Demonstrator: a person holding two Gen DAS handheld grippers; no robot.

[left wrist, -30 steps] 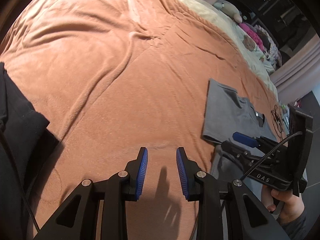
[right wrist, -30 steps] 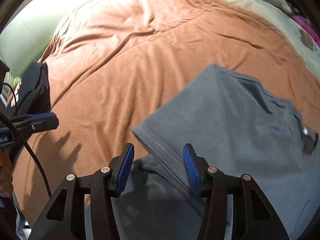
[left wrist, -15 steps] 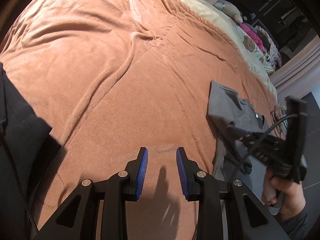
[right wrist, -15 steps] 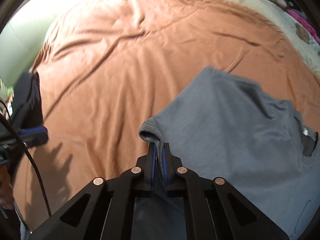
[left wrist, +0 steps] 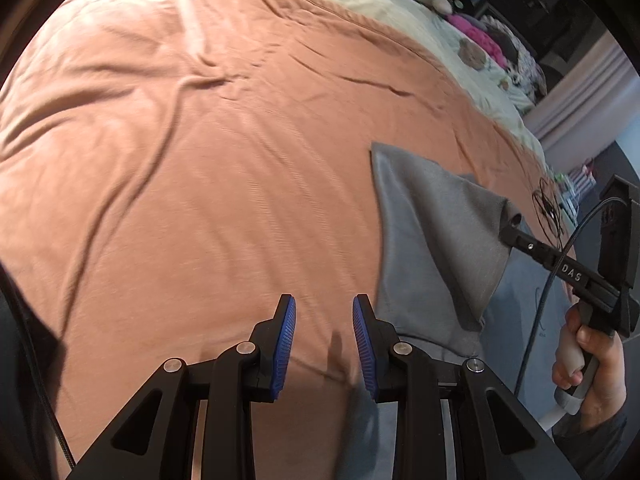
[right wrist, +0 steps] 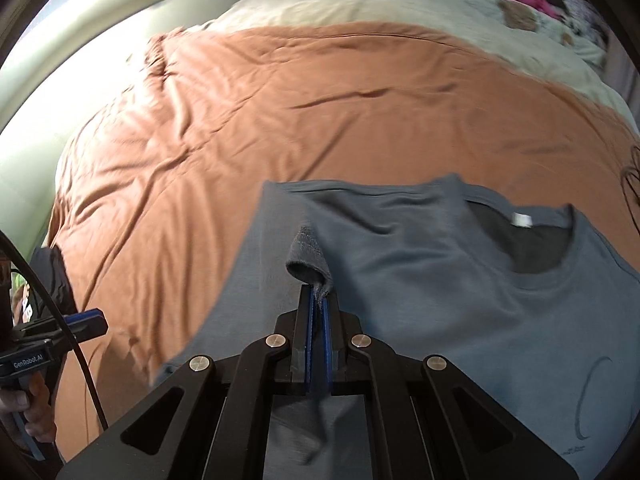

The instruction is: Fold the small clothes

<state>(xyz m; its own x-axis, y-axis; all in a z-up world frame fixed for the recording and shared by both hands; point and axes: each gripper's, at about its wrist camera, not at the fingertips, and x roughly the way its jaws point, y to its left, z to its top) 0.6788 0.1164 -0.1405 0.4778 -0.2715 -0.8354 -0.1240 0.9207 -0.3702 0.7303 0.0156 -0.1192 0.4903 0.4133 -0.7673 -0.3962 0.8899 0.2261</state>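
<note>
- Our right tool (right wrist: 317, 300) is clamped tight on a sleeve hem of the grey T-shirt (right wrist: 460, 300), pinching the fabric up.
- Our left tool (left wrist: 324, 334), partly open and gripping nothing, hangs just left of the shirt.
- The shirt lies on the bed's rust-brown blanket (left wrist: 200, 160).
- Beyond lies cream bedding (right wrist: 360, 4).

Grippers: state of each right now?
Left gripper: open, empty, over the blanket.
Right gripper: shut on the grey T-shirt, pinching its sleeve.
</note>
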